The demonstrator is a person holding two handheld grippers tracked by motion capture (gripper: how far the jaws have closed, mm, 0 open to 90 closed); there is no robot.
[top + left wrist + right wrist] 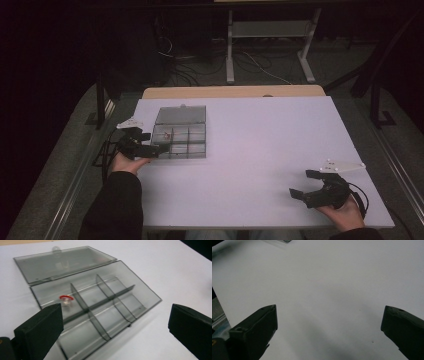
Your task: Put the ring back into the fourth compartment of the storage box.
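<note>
A smoky, see-through plastic compartment box (179,141) is seen lying on the left part of the white worktop (260,145), its flat hinged lid (62,263) folded open and laid back on the far side. The tray is divided by thin upright walls into six cells, two rows of three. In one far-row end cell a small clear piece with a red ring (66,299) is noted; its exact form is too blurred to be made out.

The left tool (154,143) is held at the box's left edge, black blocky jaws spread wide, nothing between them. The right tool (308,184) is held near the worktop's near right corner, well apart from the box, jaws likewise spread and empty; matte white board is seen beneath it in the right gripper view. A pale three-cornered plate (343,166) is carried on top.

The worktop is smooth and matte, with a wooden edge (233,91) showing at the back. Beyond it, dim grey carpet (280,67), loose cables and white frame legs (229,47) are seen. The room's far part is lost in darkness.
</note>
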